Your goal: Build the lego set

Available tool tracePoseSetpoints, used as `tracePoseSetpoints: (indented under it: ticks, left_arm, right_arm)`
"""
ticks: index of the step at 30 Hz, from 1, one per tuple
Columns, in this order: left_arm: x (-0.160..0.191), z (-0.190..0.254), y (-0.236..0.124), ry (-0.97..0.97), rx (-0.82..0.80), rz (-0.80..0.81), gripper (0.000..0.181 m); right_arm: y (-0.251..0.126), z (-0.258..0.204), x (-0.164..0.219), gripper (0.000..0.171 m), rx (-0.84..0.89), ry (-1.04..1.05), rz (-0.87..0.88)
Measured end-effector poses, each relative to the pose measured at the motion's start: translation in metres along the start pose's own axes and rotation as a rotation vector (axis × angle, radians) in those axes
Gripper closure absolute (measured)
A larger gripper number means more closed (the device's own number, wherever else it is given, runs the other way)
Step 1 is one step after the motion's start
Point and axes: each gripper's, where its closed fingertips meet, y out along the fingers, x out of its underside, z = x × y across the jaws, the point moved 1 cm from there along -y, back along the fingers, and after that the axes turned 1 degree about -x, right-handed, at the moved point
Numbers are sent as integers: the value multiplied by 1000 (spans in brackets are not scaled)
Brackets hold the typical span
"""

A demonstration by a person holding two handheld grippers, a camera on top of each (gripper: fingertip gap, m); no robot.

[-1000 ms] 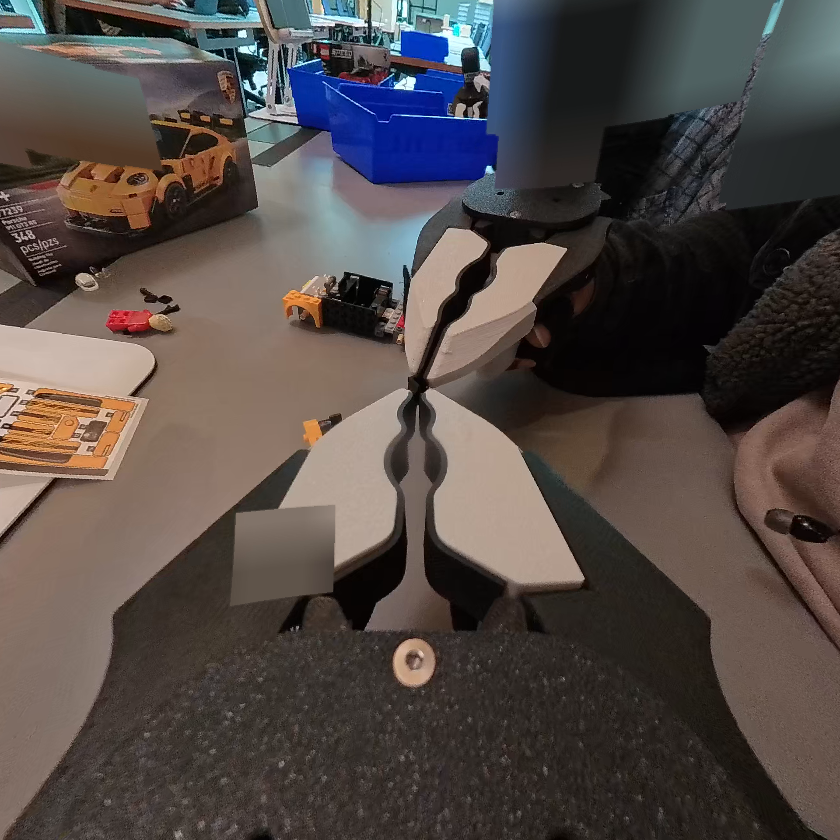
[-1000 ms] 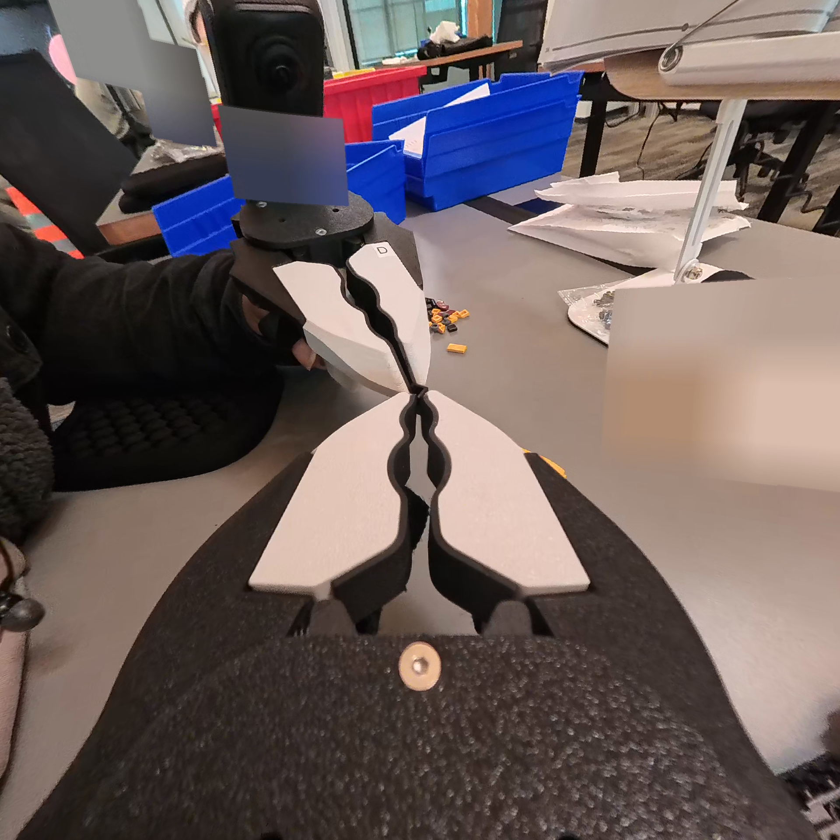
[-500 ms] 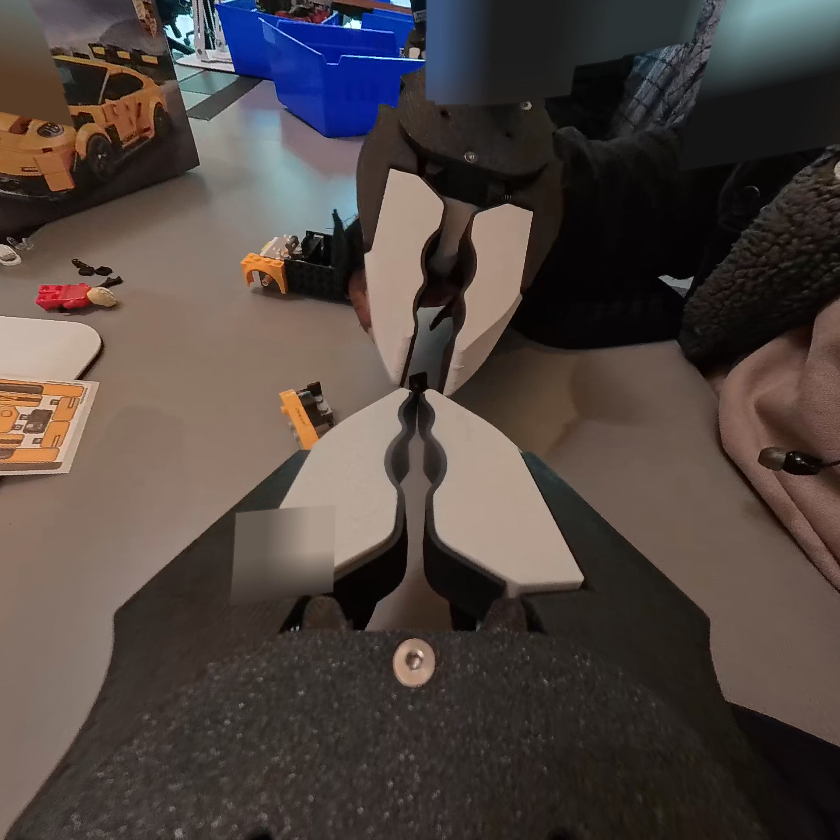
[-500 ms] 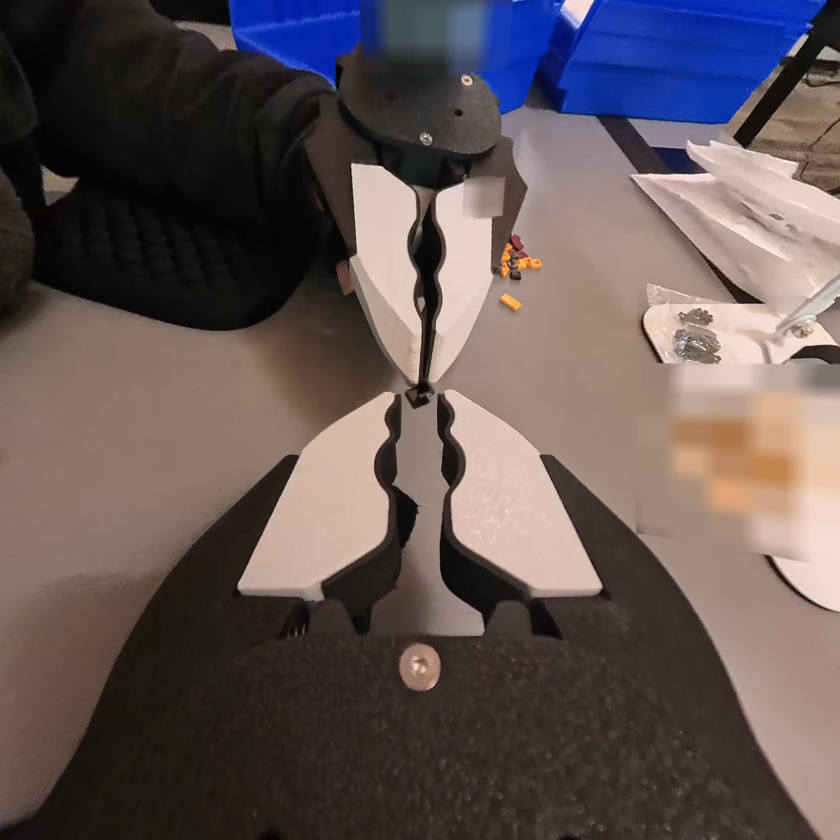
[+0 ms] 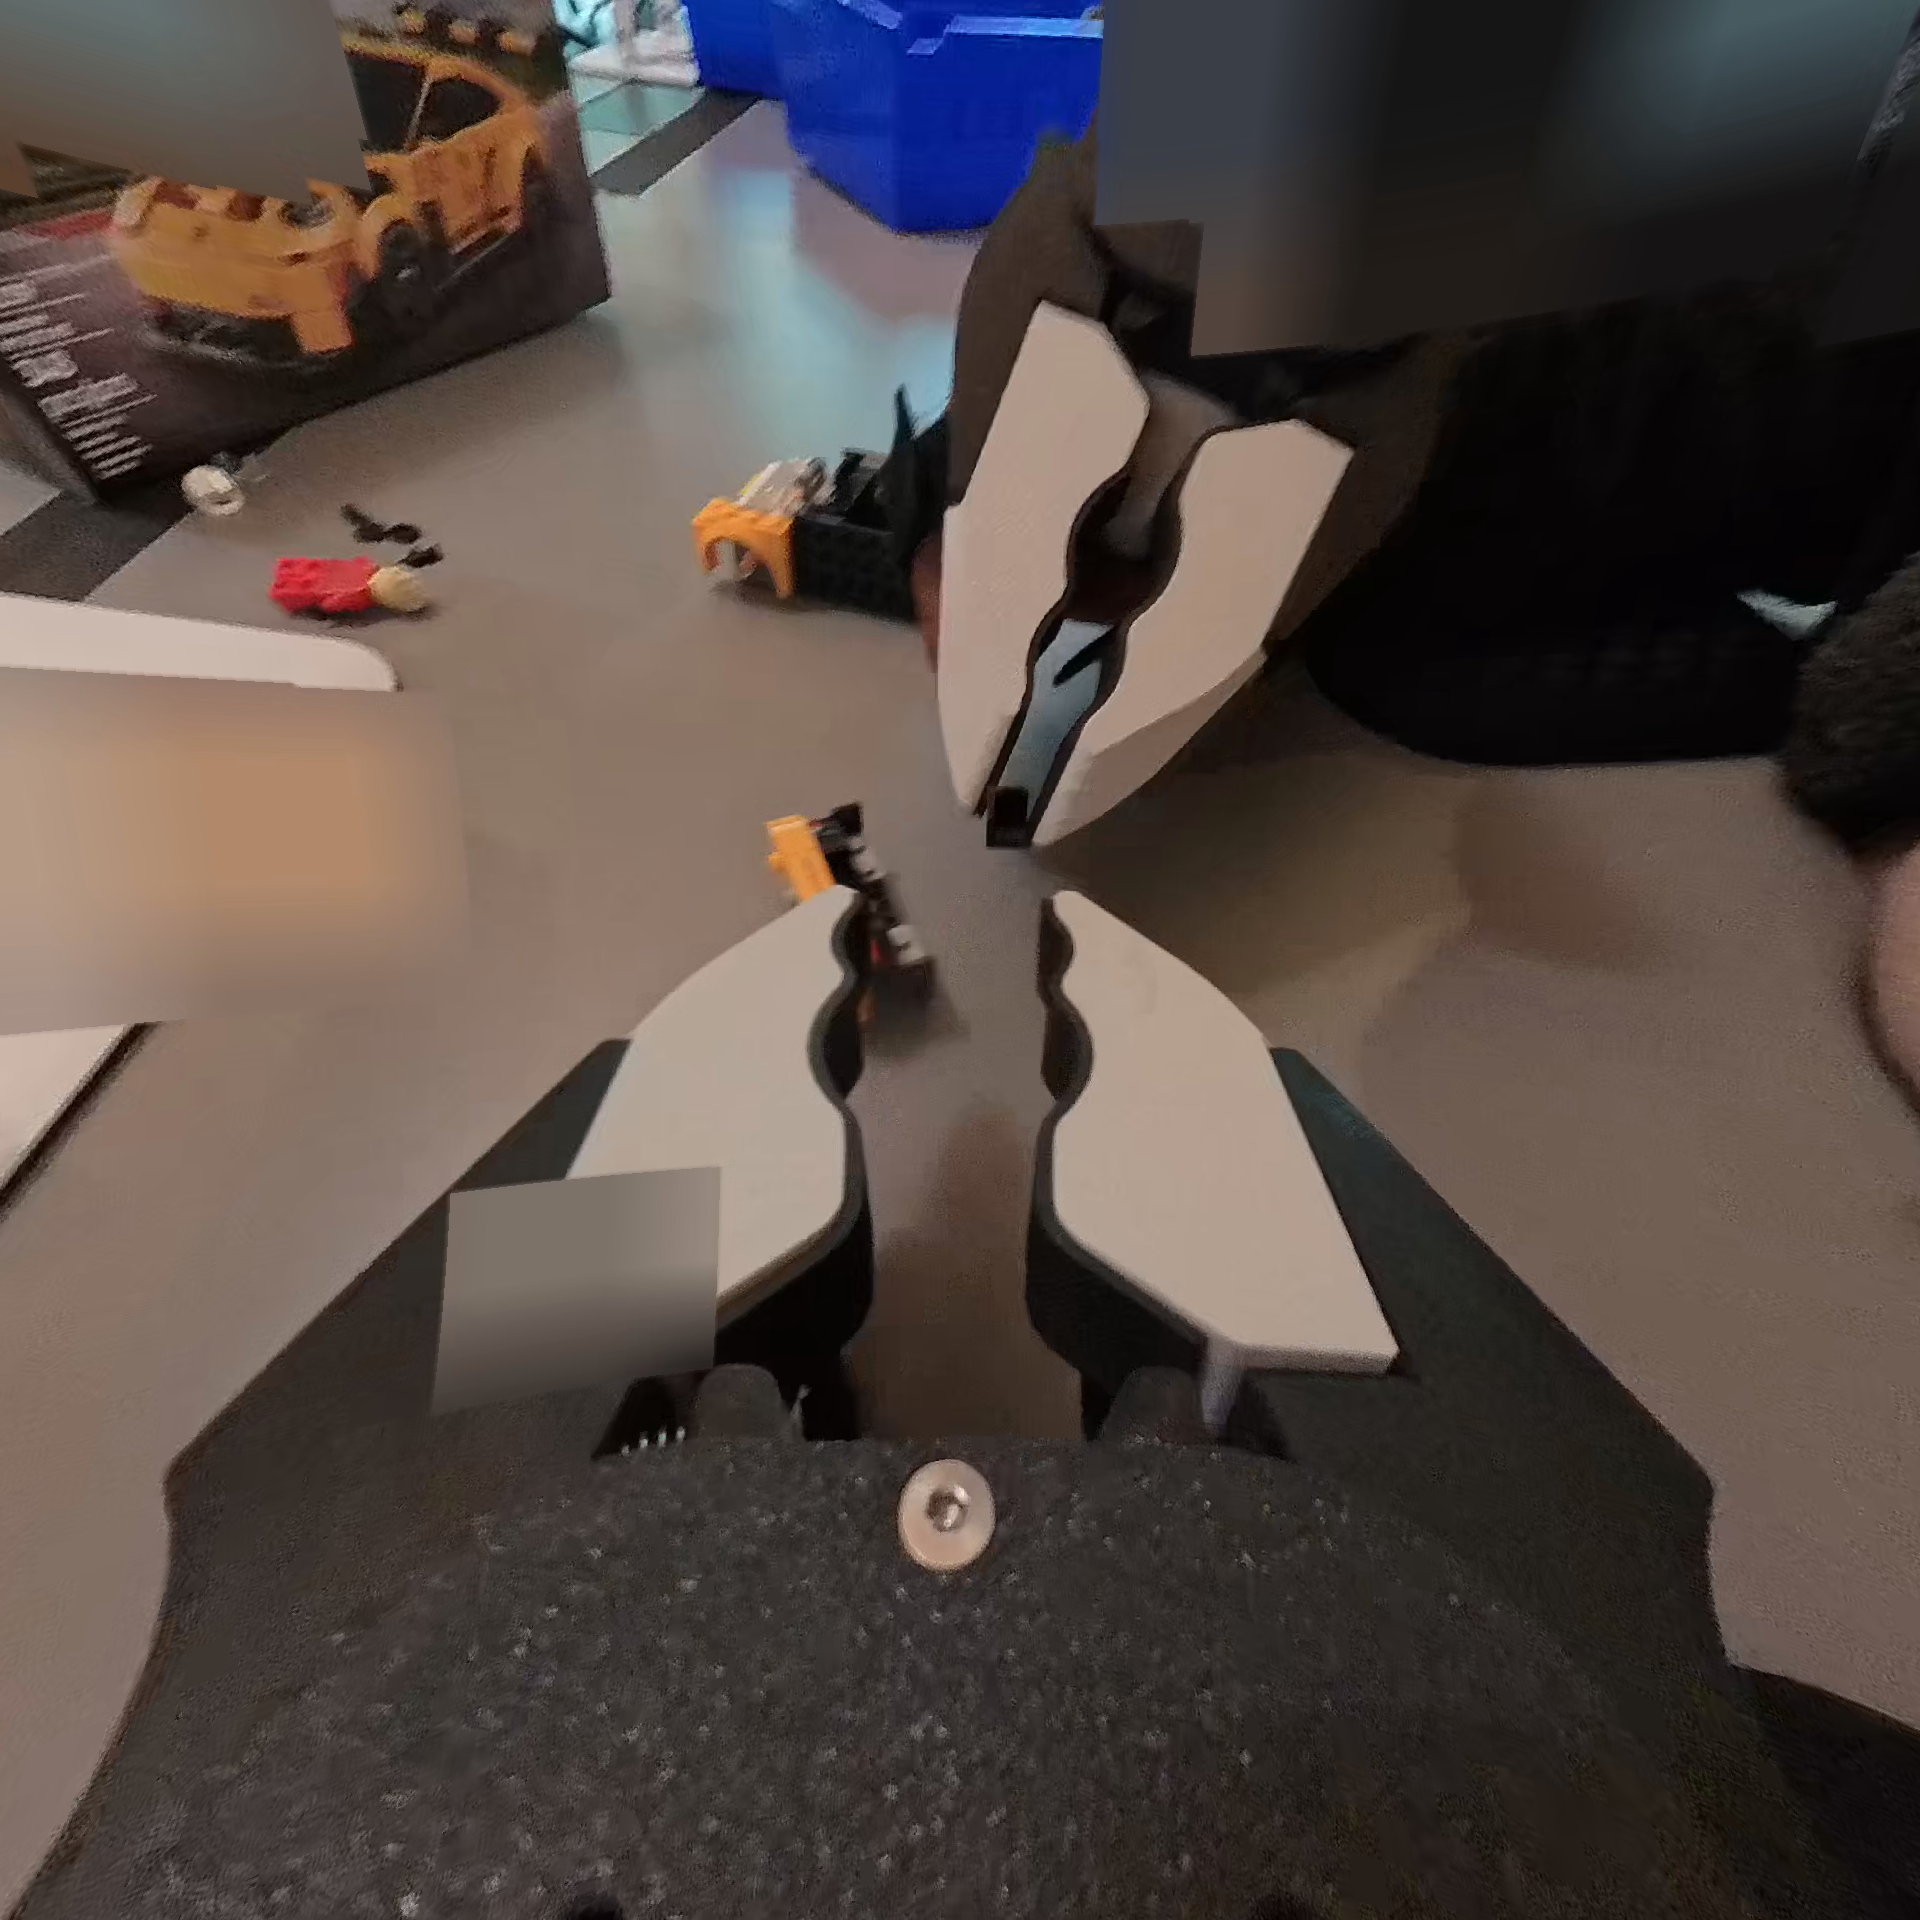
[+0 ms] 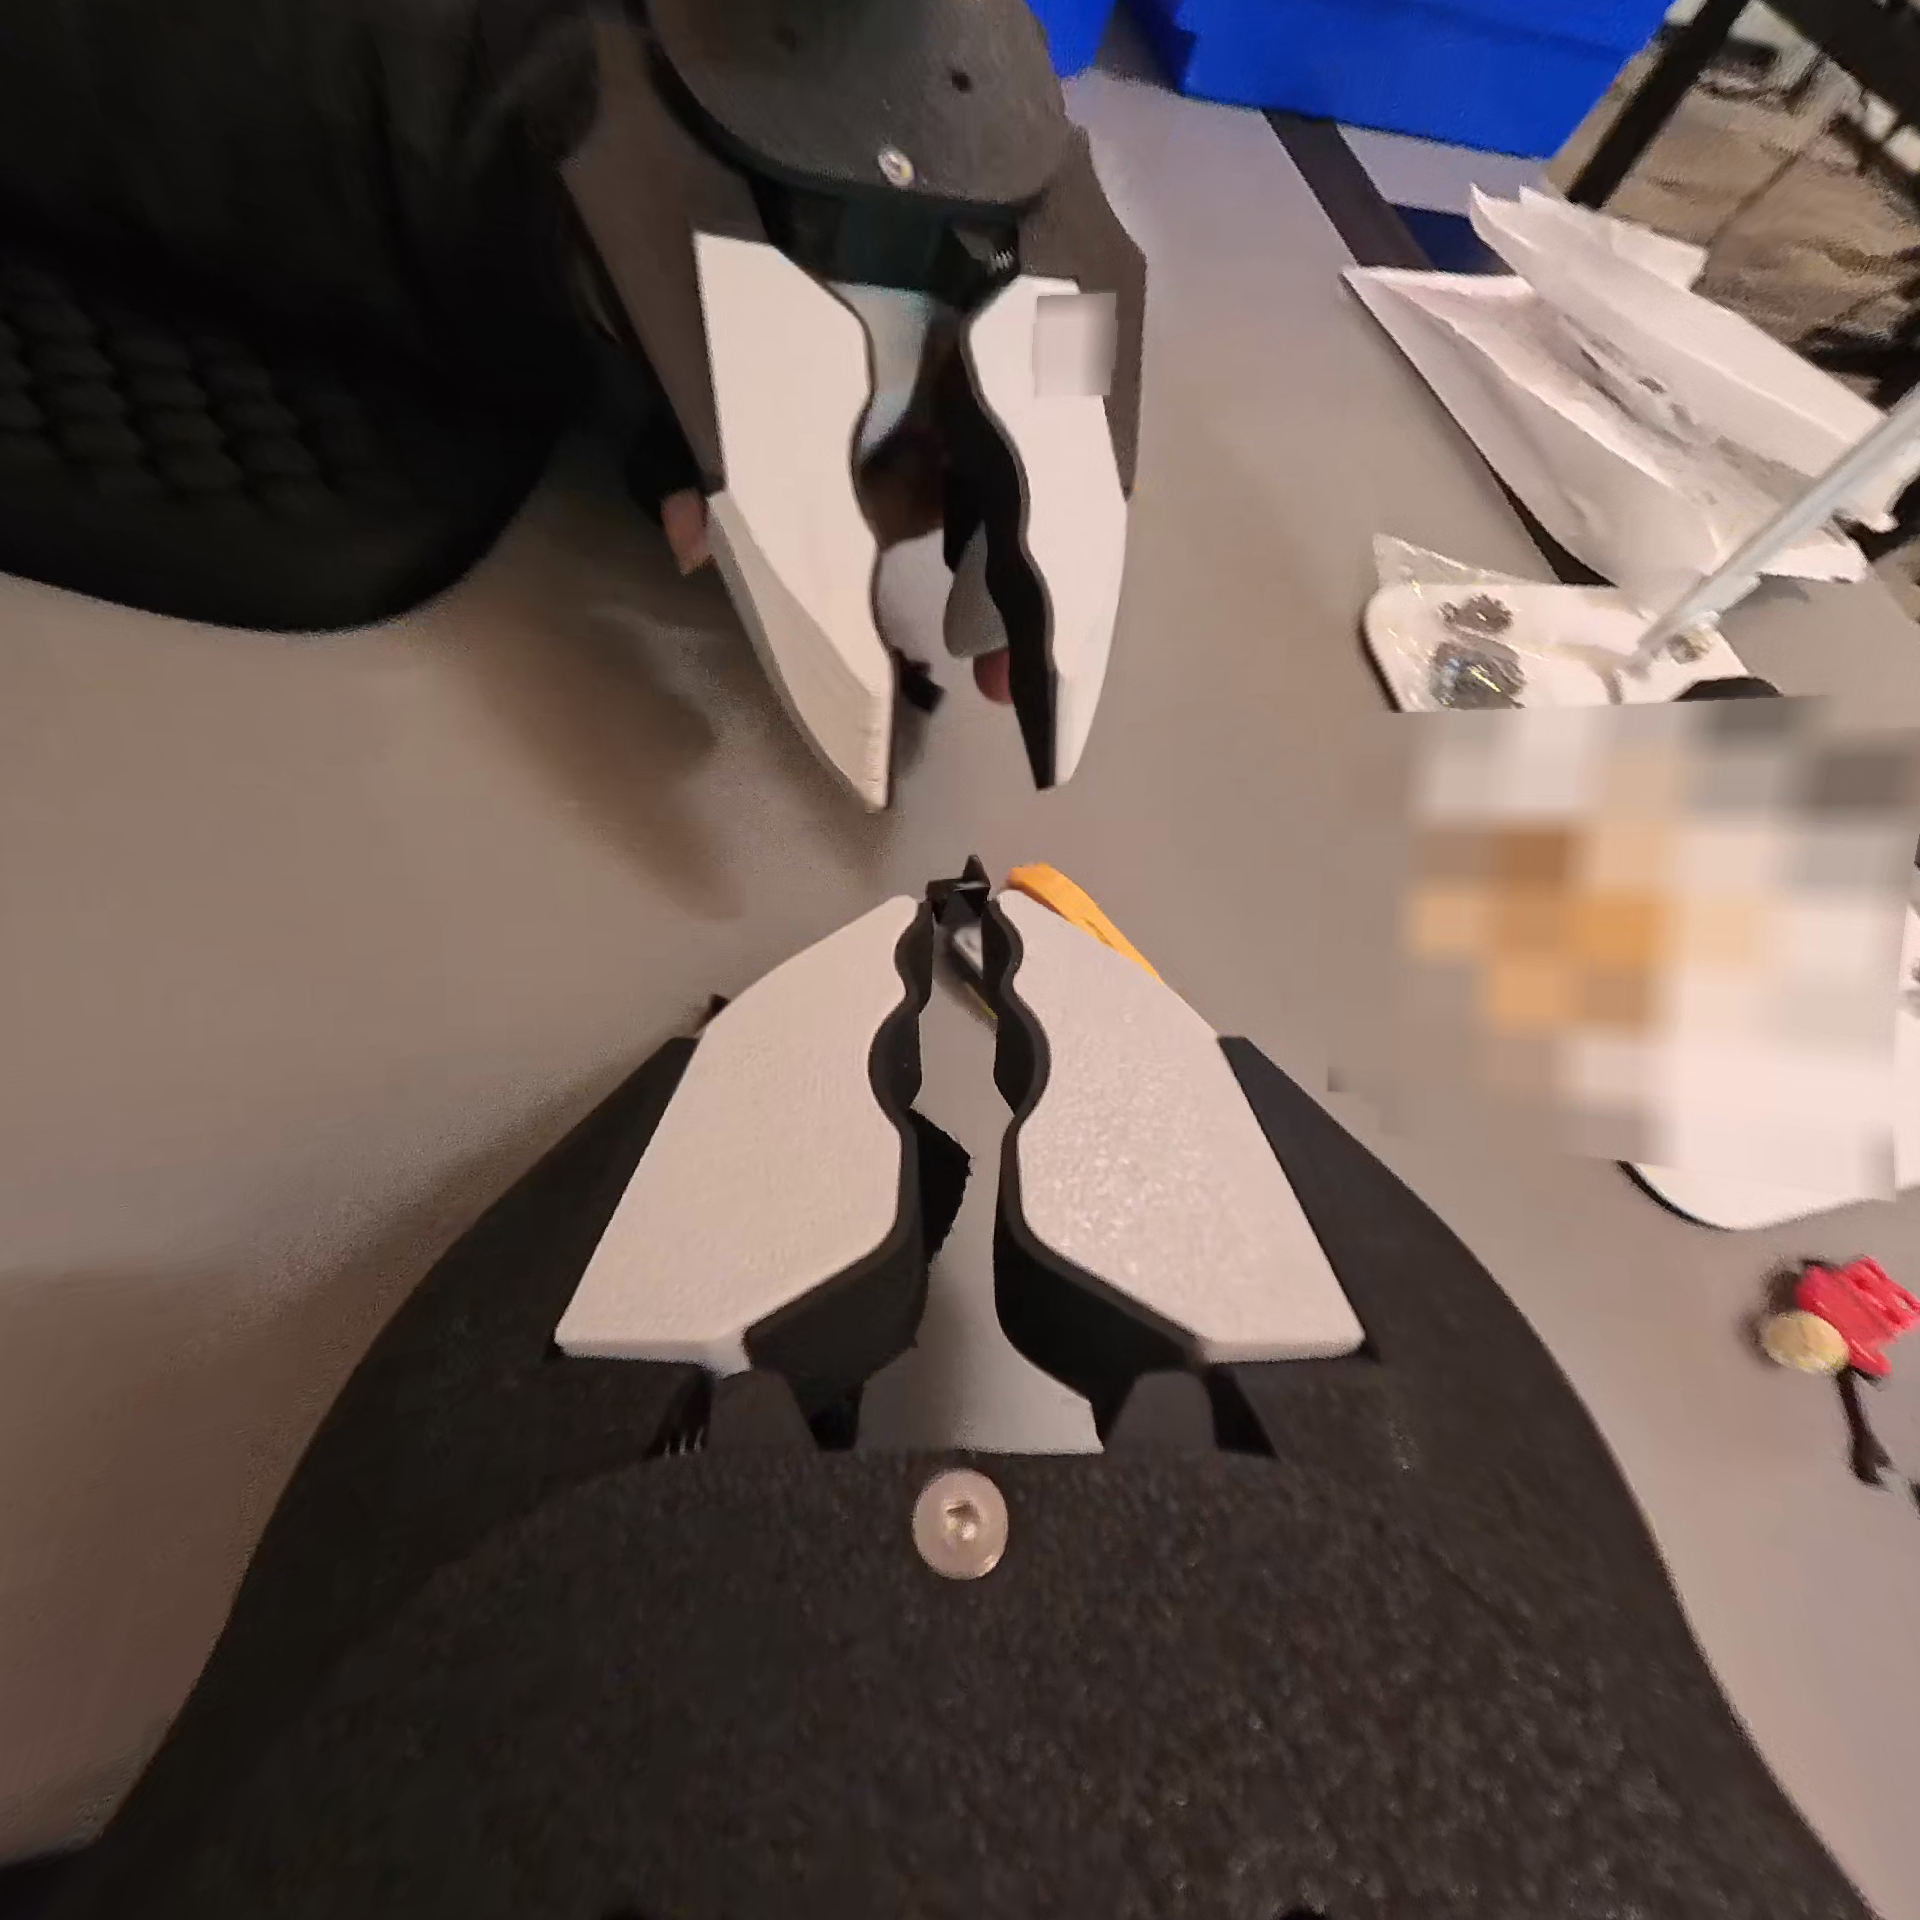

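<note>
My right gripper (image 6: 961, 914) is shut on a small black lego piece (image 6: 961, 891) pinched at its tips, held above the grey table. It also shows in the left wrist view (image 5: 1003, 821) with the black piece (image 5: 1006, 828) at its tips. My left gripper (image 5: 945, 914) is open and empty, facing the right one with a small gap between them; the right wrist view shows it (image 6: 961, 779) open too. A small orange and black sub-assembly (image 5: 852, 894) lies on the table by my left fingertip. The black car chassis with an orange arch (image 5: 800, 540) lies farther back.
The lego box (image 5: 260, 260) stands at the back left, blue bins (image 5: 914, 104) behind it. A red minifigure part (image 5: 332, 584) lies left of the chassis. White paper bags (image 6: 1662, 416) and a white plate with small parts (image 6: 1507, 644) lie to the right. A person's dark sleeves flank the grippers. Both grippers' tips are close together, under 4 cm apart.
The grippers met tip to tip on the black piece. My left gripper has opened and let it go; my right gripper has shut on it, and the two have drawn slightly apart.
</note>
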Motion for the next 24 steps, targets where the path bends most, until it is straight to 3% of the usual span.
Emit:
tracePoseSetpoints:
  ticks: [4,9,12,24]
  left_arm:
    - [20,-11,16,57,-92,-161,133]
    - [36,-18,33,85,-117,-314,137]
    - [35,-17,35,94,-102,-311,151]
    - [36,-10,33,123,-65,-305,152]
  right_arm:
    - [7,6,13,162,52,-37,-76]
    - [16,6,22,162,73,-66,-133]
    - [18,6,23,162,68,-55,-133]
    - [24,-4,26,162,20,-53,-135]
